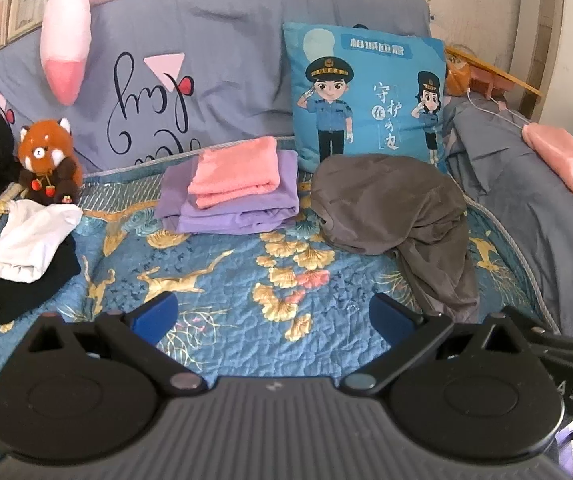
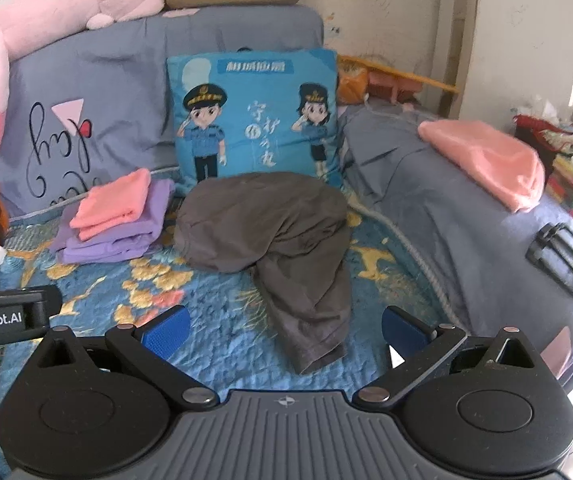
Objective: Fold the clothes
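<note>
A crumpled dark grey garment [image 1: 398, 216] [image 2: 278, 240] lies loosely heaped on the blue patterned quilt [image 1: 214, 280] [image 2: 214, 320], one end trailing toward me. Left of it sits a folded stack: a pink cloth [image 1: 234, 172] [image 2: 112, 202] on top of a purple one [image 1: 242, 208] [image 2: 114, 240]. My left gripper [image 1: 274, 312] hovers wide open above bare quilt, the grey garment ahead and to its right. My right gripper [image 2: 286, 326] is also wide open, and the garment's trailing end lies on the quilt in the gap between its blue pads, untouched.
A white and black clothes pile [image 1: 26, 248] and a red panda plush [image 1: 46, 160] sit at the left. A blue cartoon cushion [image 1: 366, 92] [image 2: 254, 116] leans on grey bedding behind. Another pink cloth [image 2: 486, 164] and a black gadget [image 2: 562, 258] rest on the grey duvet at right.
</note>
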